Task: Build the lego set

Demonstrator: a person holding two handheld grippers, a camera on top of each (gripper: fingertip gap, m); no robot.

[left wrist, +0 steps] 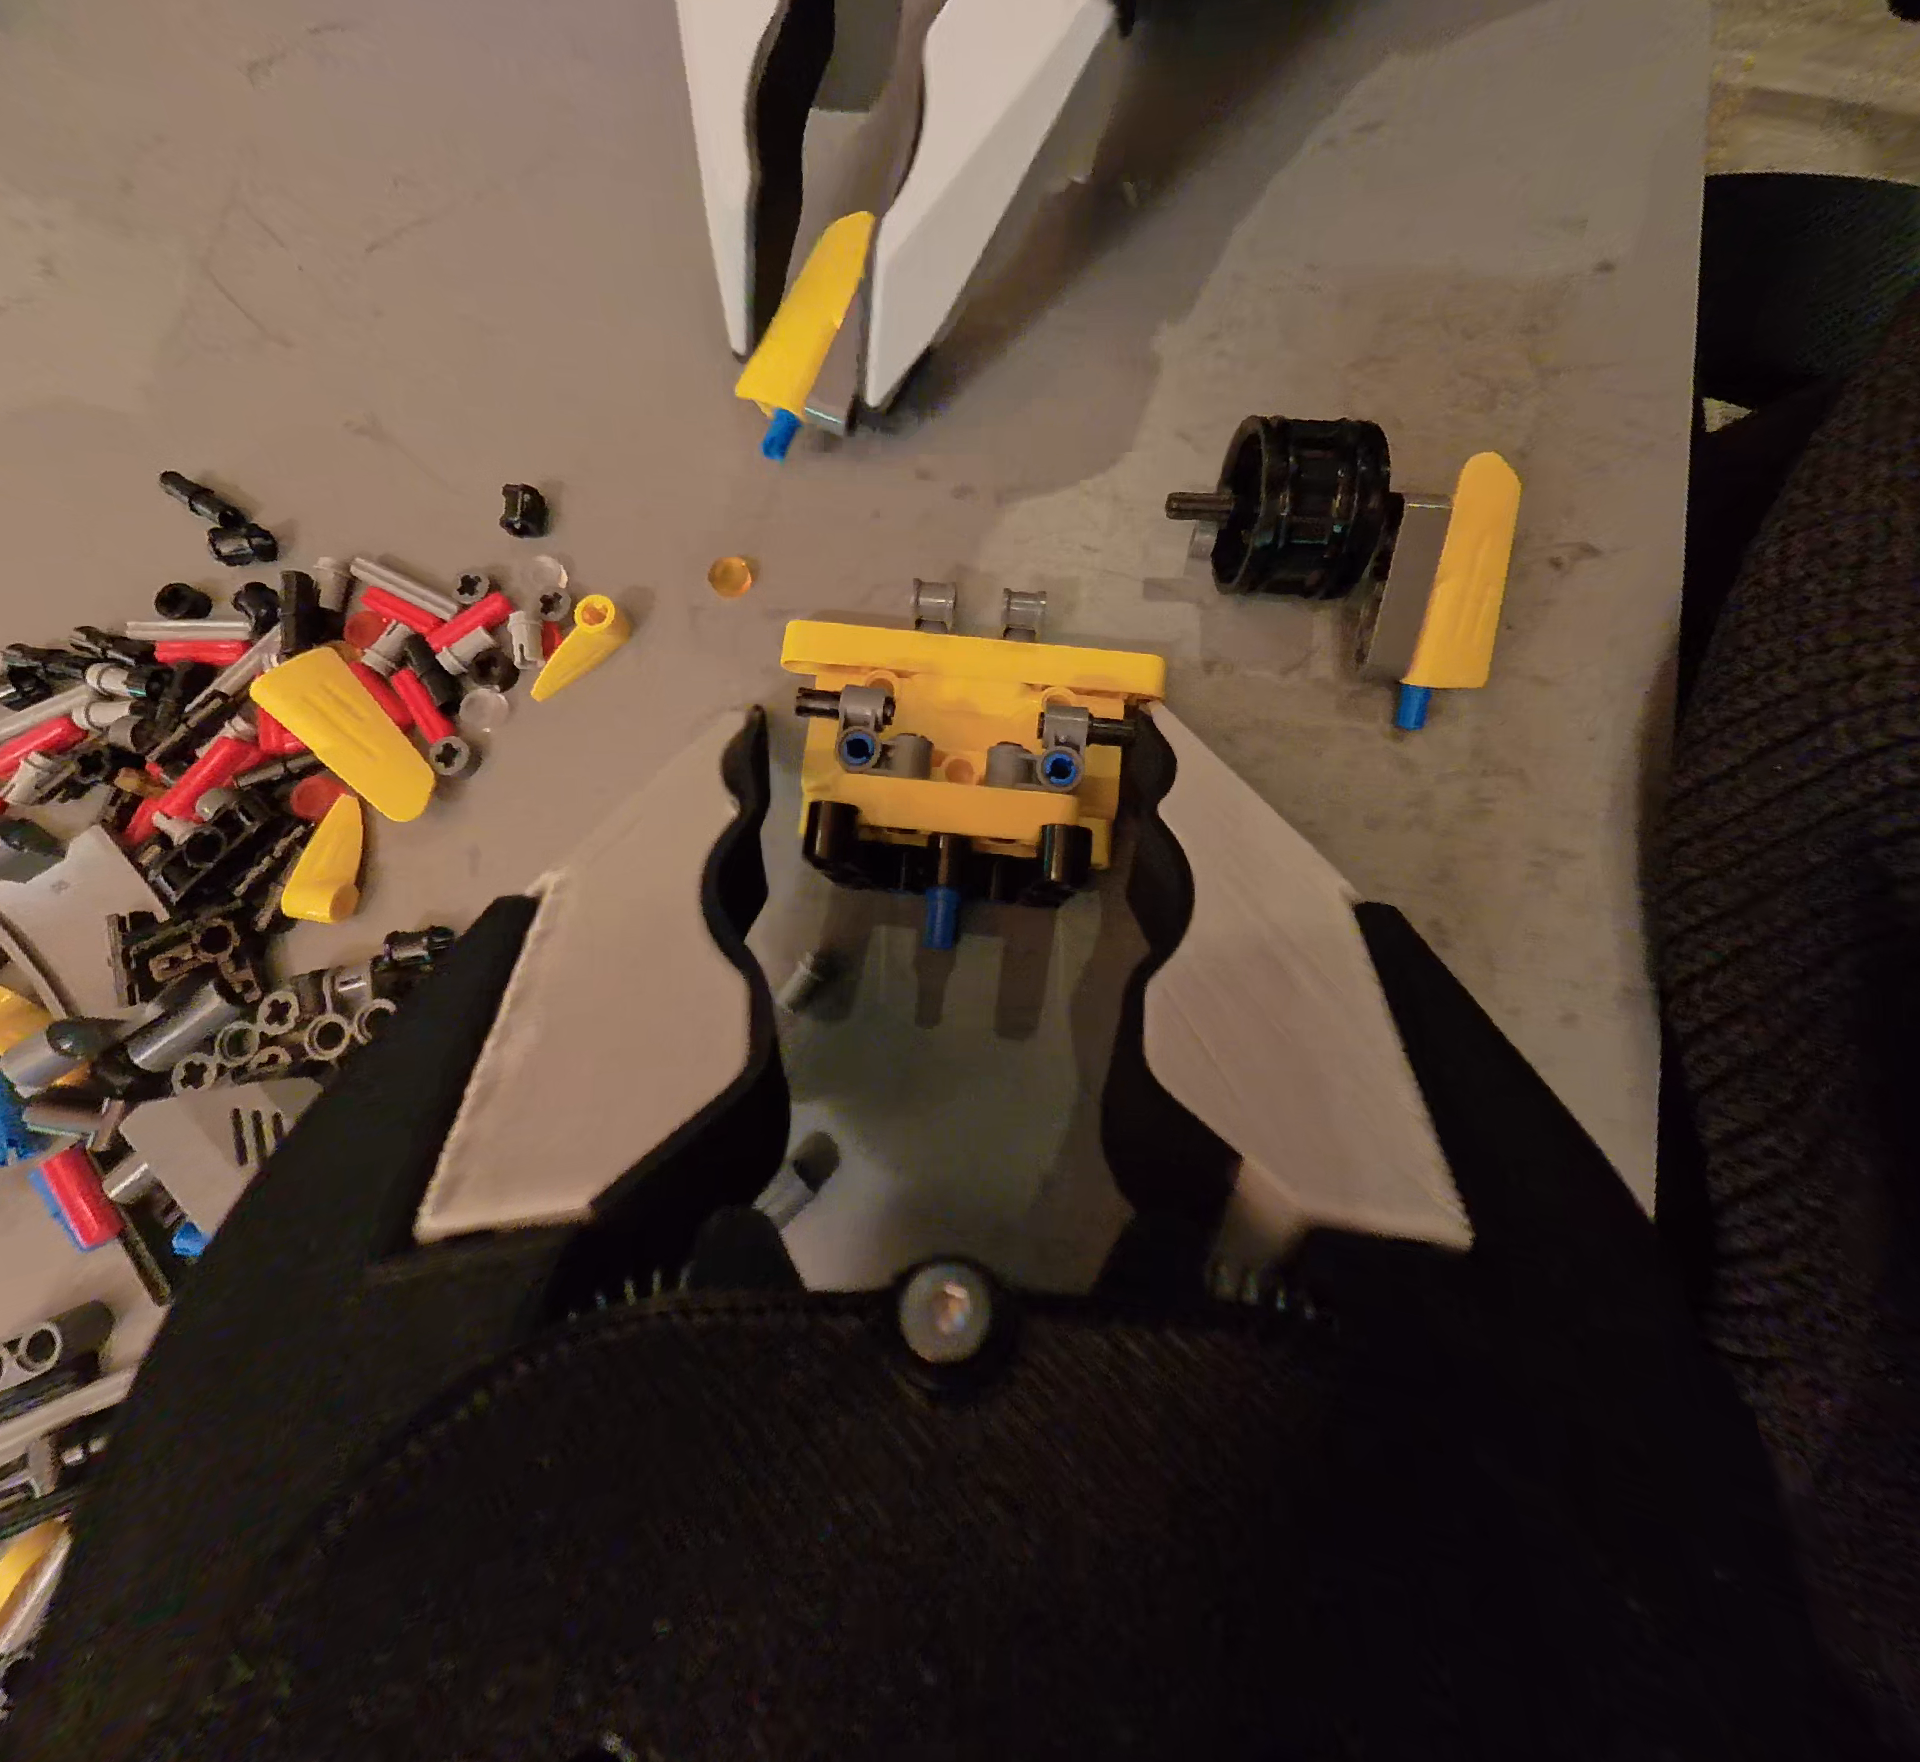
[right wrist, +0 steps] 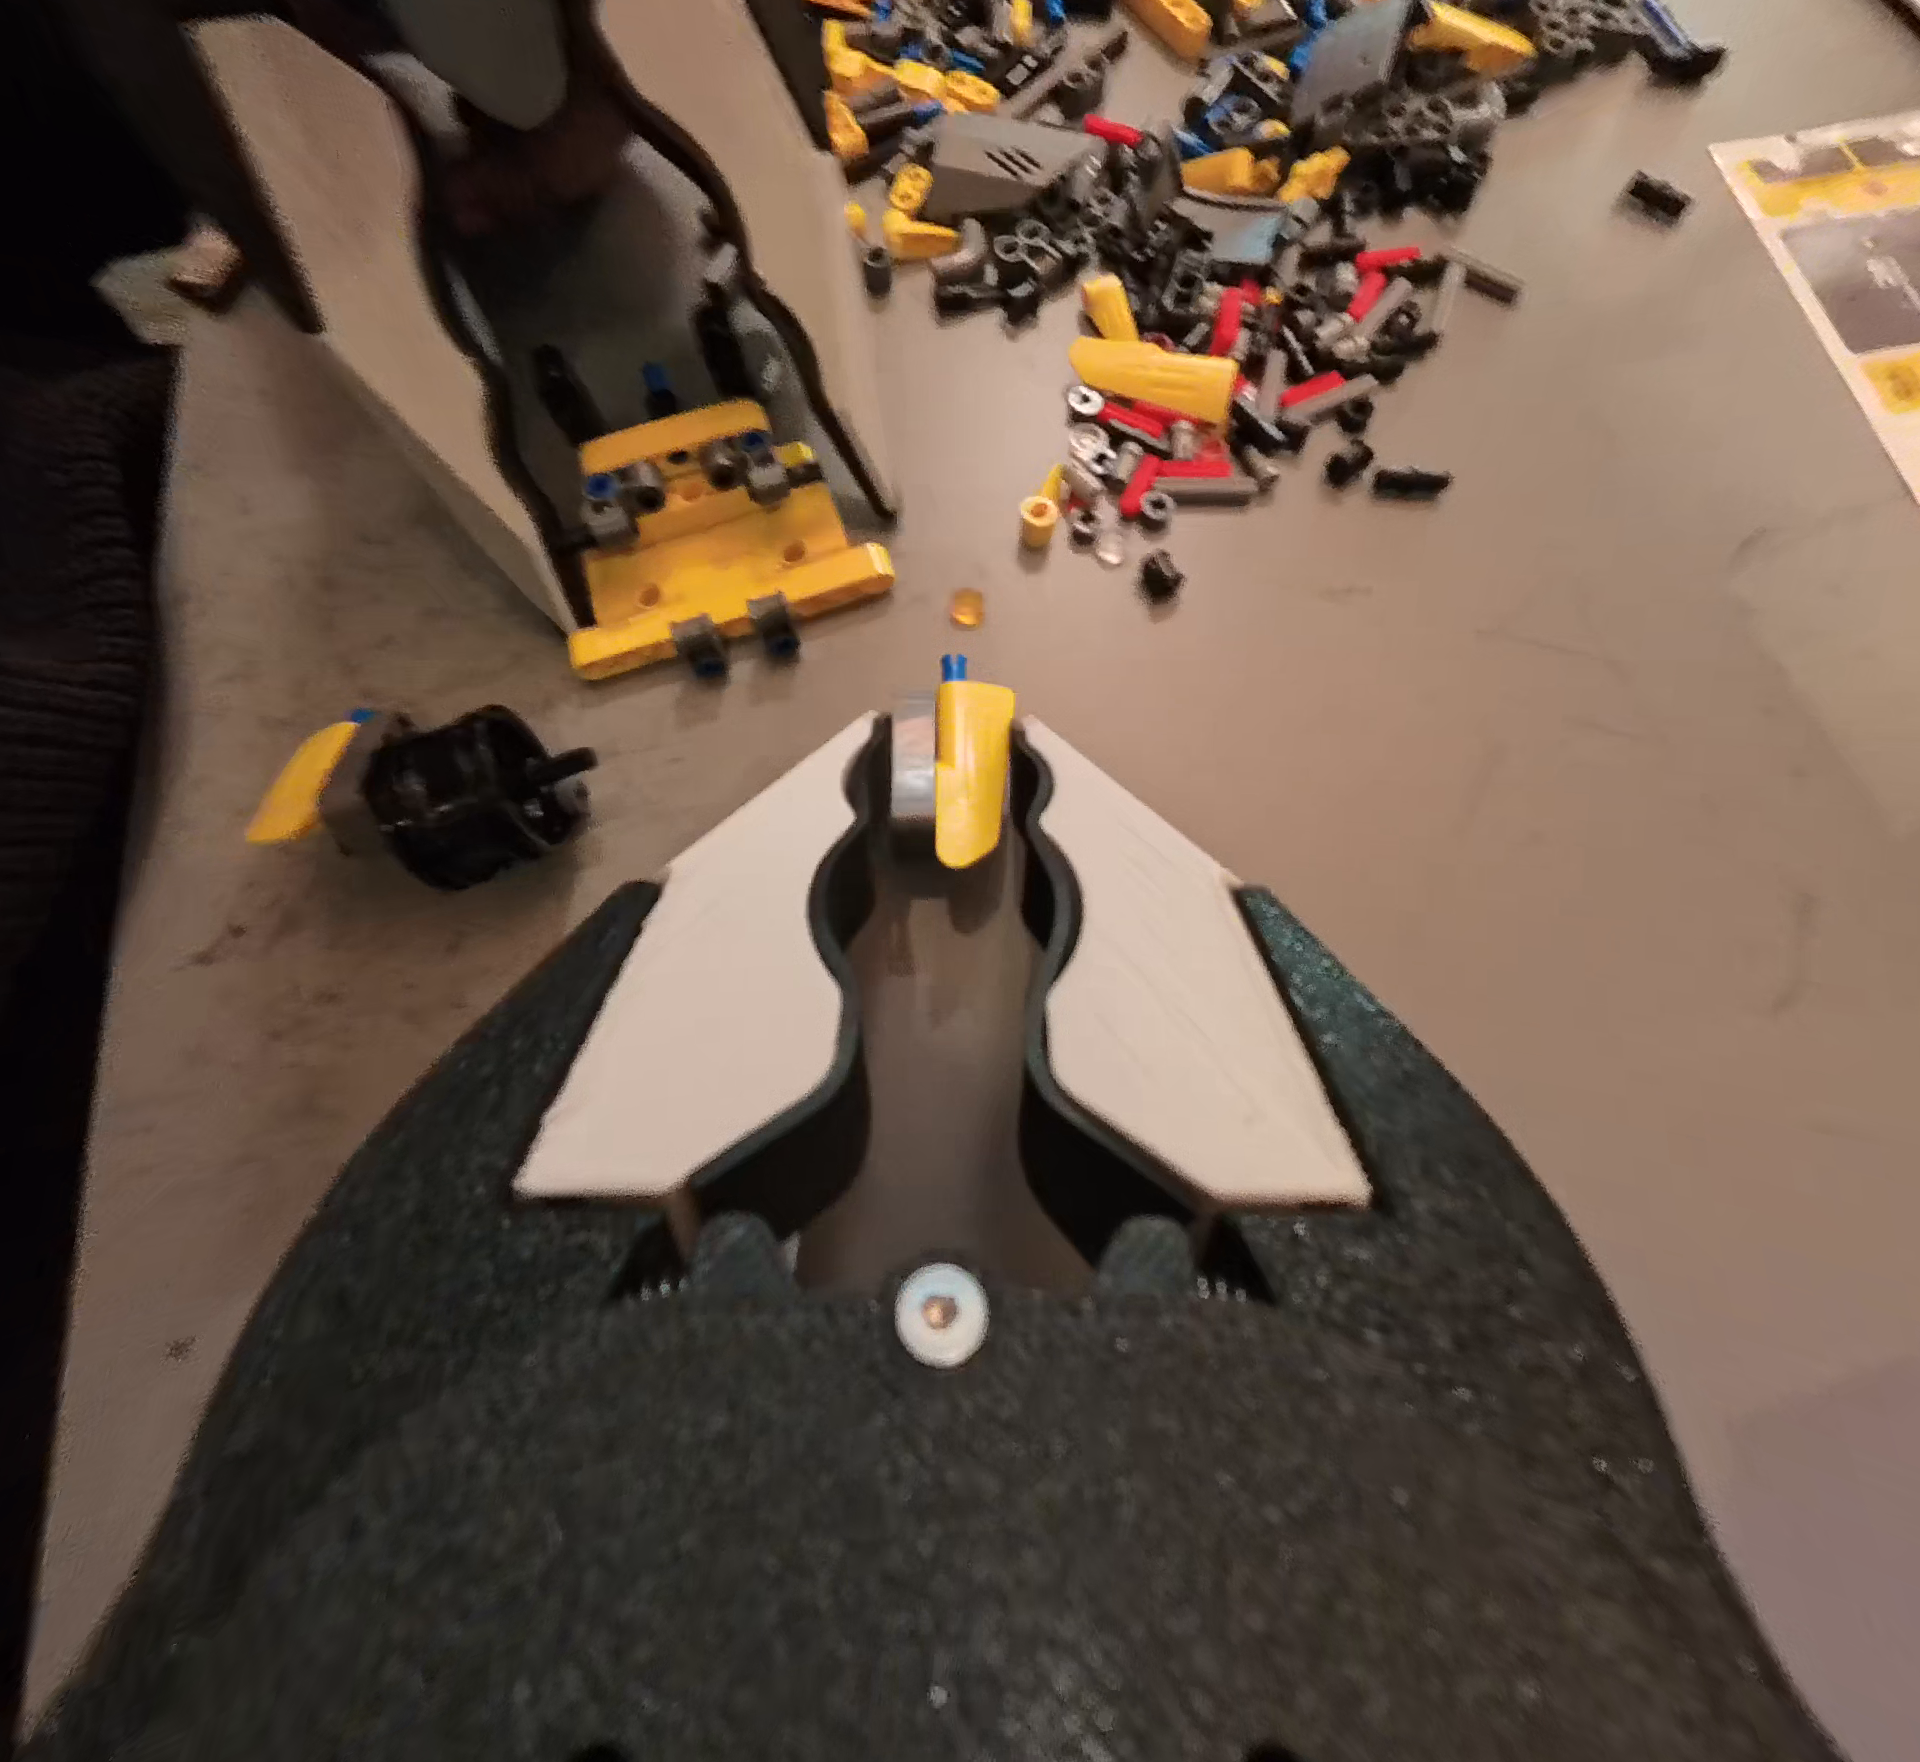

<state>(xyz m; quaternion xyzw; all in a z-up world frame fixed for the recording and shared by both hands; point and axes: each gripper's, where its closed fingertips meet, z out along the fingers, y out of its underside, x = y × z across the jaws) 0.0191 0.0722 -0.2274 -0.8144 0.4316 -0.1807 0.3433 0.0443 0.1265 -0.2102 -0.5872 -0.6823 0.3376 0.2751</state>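
Observation:
My left gripper (left wrist: 945, 736) is shut on a yellow block assembly (left wrist: 966, 777) with grey connectors, blue pins and black pins, one finger on each side of it, low over the grey table (left wrist: 416, 206). It also shows in the right wrist view (right wrist: 717, 528). My right gripper (right wrist: 948, 725) is shut on a small part: a yellow pointed panel (right wrist: 971, 777) on a grey beam with a blue pin at the tip. That part (left wrist: 805, 320) hangs just beyond the assembly, pin pointing toward it. A similar yellow panel on a black wheel hub (left wrist: 1309, 507) lies to the right.
A loose pile of red, black, grey and yellow parts (left wrist: 208, 777) lies on the left, with a bigger heap (right wrist: 1195, 102) farther off. A small orange round stud (left wrist: 731, 573) lies between the grippers. A printed booklet (right wrist: 1839, 258) lies at the right. A dark knit sleeve (left wrist: 1787, 777) lies along the table edge.

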